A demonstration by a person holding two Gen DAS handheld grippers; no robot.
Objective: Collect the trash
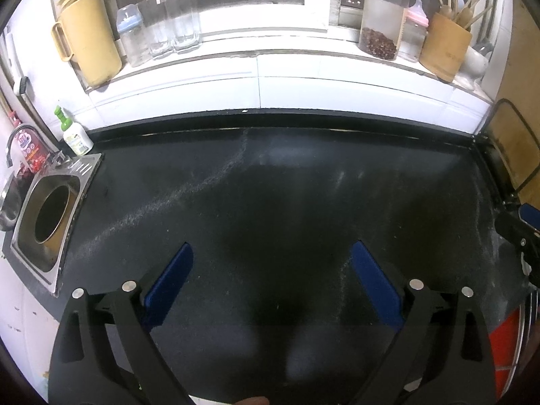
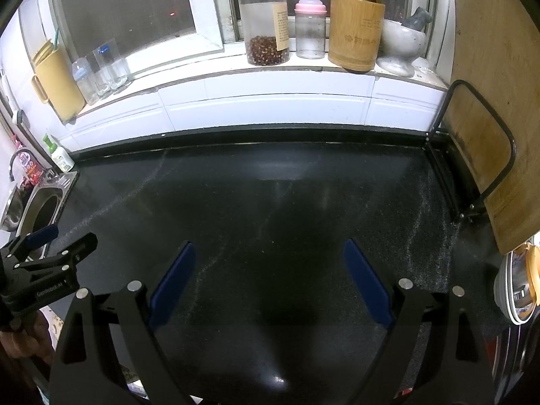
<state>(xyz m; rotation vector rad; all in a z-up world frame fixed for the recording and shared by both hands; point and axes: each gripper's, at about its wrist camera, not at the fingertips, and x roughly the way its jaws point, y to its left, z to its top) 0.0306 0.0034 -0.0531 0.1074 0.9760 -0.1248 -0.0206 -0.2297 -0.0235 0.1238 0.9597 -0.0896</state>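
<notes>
- Here, left gripper [image 1: 271, 263] and right gripper [image 2: 270, 260] gaping wide, gripping nothing; no trash discernible on dark counter [image 2: 270, 185]
- Ahead of right gripper: clear jar [image 2: 264, 23] bottomed with reddish-brown bits; bamboo holder [image 2: 354, 33] stuffed with wooden utensils

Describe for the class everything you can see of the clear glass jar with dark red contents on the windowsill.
The clear, cylindrical glass jar stands upright on the white windowsill, left of the pink-capped baby bottle; whether they touch is unclear. A clear lid closes it. Dark red-brown bits, perhaps dried spice, fill only its bottom part; the walls above look frosted. A tan paper label sits on its right side.
</notes>
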